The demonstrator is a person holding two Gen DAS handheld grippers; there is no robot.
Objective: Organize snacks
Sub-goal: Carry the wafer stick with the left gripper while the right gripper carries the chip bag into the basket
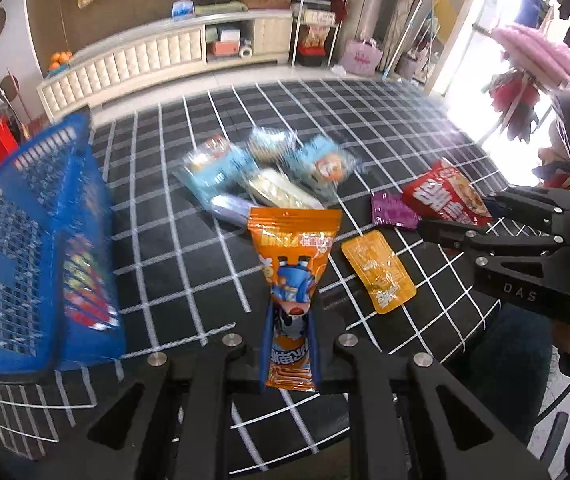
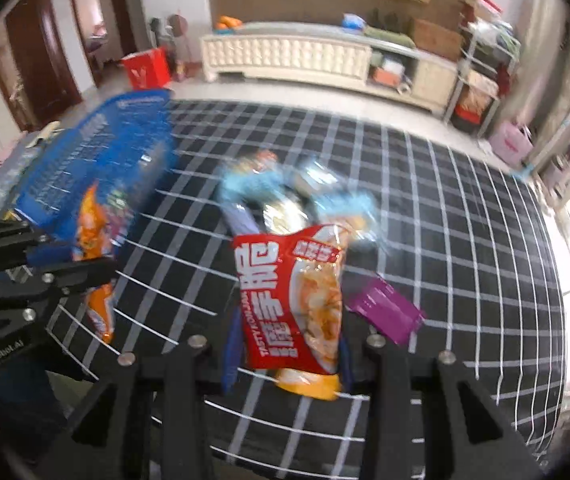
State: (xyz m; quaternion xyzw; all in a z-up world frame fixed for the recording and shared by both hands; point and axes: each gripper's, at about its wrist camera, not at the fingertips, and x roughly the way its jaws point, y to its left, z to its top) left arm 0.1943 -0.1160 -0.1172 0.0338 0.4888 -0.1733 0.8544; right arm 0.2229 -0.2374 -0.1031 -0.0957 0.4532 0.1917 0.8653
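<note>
- My left gripper [image 1: 289, 344] is clamped shut on an orange snack bag [image 1: 293, 264], lifted clear of the desk [image 1: 385, 120].
- My right gripper [image 2: 285, 344] pinches a red snack bag [image 2: 297, 300], also off the desk.
- Blue basket [image 1: 33, 248] sits left of the orange bag; the light-blue packet pile [image 1: 261, 172] lies beyond it.
- Only the left view shows the small orange pouch [image 1: 379, 272] whole; the purple pouch [image 2: 385, 308] shows in both.
- Black grid cloth on the desk, a cream cabinet [image 2: 285, 58] behind.

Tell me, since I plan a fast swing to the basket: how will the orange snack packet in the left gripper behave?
The orange snack packet, pinched low by the left gripper, stands upright, so it seems fairly stiff and light. Its glossy film could slip. The unsupported top may flap on a fast swing.
</note>
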